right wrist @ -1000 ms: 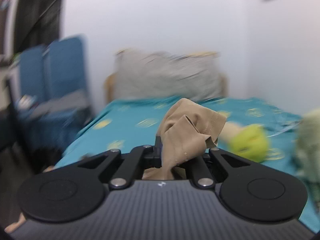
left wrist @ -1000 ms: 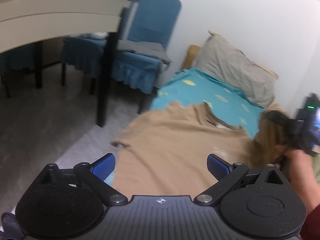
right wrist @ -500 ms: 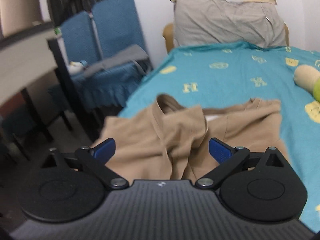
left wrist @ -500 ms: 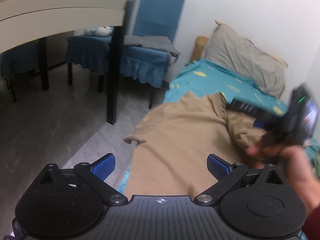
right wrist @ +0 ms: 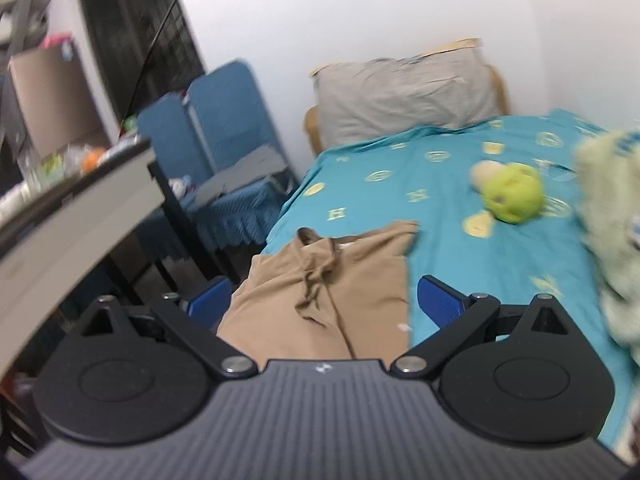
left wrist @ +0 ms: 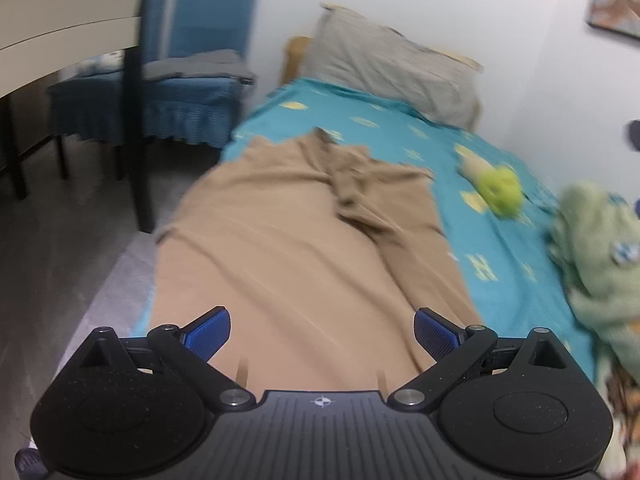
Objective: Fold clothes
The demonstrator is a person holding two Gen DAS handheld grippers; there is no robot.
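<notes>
Left gripper [left wrist: 322,334]: your jaws stand wide apart, blue pads [left wrist: 208,332] showing on both sides, nothing pinched between them; they hang over the near end of the garment.
Right gripper [right wrist: 322,304]: your jaws are spread wide too, with no cloth between the pads [right wrist: 438,304]; the garment lies beyond and below them.
Tan garment [left wrist: 296,248]: it lies spread on the bed along the edge nearest the chairs, with one side folded inward so a rumpled ridge of cloth runs down its middle; the collar end points toward the pillow.
Bed sheet [left wrist: 492,248]: teal with yellow motifs, bare to the right of the garment.
Pillow [left wrist: 392,68]: grey, propped at the head of the bed against the wall.
Green round toy [right wrist: 512,192]: on the sheet, well apart from the garment.
Pale green plush [left wrist: 596,256]: at the bed's right side, blurred.
Blue chairs [right wrist: 224,136]: beside the bed's head end, a grey cloth on one seat.
Table [left wrist: 60,36]: pale top, dark legs, to your left.
</notes>
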